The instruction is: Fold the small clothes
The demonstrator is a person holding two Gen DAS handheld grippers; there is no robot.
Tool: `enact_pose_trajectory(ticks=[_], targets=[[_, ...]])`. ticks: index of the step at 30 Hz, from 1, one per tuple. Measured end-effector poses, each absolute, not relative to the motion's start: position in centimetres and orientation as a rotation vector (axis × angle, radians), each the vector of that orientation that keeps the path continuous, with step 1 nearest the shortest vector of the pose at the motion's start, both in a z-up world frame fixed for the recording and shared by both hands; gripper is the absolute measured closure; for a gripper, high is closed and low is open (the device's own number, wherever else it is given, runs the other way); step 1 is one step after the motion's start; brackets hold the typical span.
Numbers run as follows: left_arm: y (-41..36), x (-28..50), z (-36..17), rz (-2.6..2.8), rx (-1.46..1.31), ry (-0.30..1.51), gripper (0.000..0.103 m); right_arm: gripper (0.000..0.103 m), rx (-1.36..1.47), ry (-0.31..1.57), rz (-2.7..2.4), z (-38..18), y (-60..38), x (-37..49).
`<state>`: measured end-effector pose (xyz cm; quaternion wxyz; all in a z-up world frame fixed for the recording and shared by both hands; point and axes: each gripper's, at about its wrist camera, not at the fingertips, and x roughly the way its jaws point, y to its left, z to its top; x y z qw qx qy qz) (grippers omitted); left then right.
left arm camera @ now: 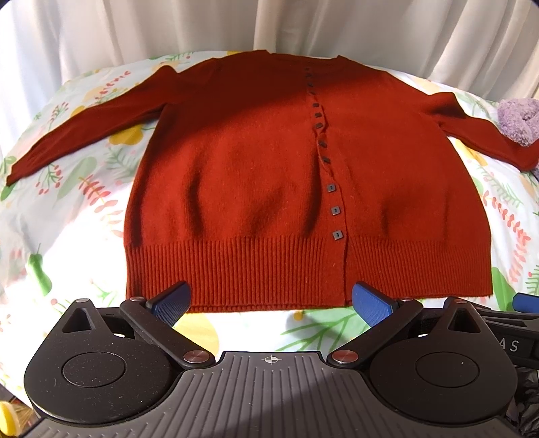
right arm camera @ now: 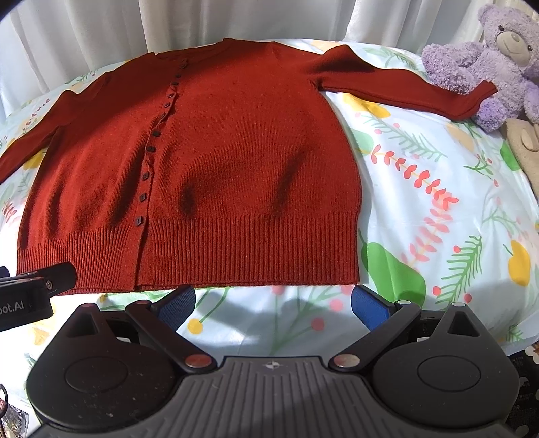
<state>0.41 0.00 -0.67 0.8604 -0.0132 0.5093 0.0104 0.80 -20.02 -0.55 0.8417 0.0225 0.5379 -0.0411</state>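
Floral bedsheet (right arm camera: 438,188), white curtain (left arm camera: 269,23) behind. Red cardigan (left arm camera: 269,168) is being laid flat, buttoned, sleeves spread. Left gripper (left arm camera: 271,301) and right gripper (right arm camera: 273,301) are being held at the hem, jaws apart, nothing gripped. Purple teddy bear (right arm camera: 488,64) is touching the right cuff.

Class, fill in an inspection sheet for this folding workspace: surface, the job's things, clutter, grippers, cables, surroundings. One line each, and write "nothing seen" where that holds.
Surface: floral bedsheet, white with leaf and berry print, lit by sun.
Job's things: red cardigan lying flat, buttoned, both sleeves spread outward, ribbed hem nearest the grippers; not yet folded.
Clutter: purple teddy bear at the far right, the right sleeve's cuff lying against it; a beige soft item beside it, too cropped to identify.
Grippers: left gripper open at the hem's edge, holding nothing; right gripper open just short of the hem, holding nothing.
Cables: nothing seen.
Surroundings: white curtain behind the bed.
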Motion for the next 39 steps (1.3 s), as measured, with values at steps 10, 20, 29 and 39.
enact_pose_trajectory(ticks=[10,20,29,39], targets=[[0.03,0.48,-0.67,0.022,-0.027,1.07,0.0,0.004,0.05,1.14,-0.083,-0.6,-20.0,0.91],[-0.04,0.59,-0.79,0.022,-0.024,1.074,0.0,0.004,0.054,1.144,-0.082,-0.62,-20.18,1.1],[-0.13,0.75,-0.98,0.022,-0.021,1.078,0.0,0.004,0.055,1.144,-0.083,-0.77,-20.21,1.13],[-0.07,0.85,-1.1,0.023,-0.022,1.084,0.0,0.004,0.056,1.143,-0.083,-0.79,-20.22,1.14]])
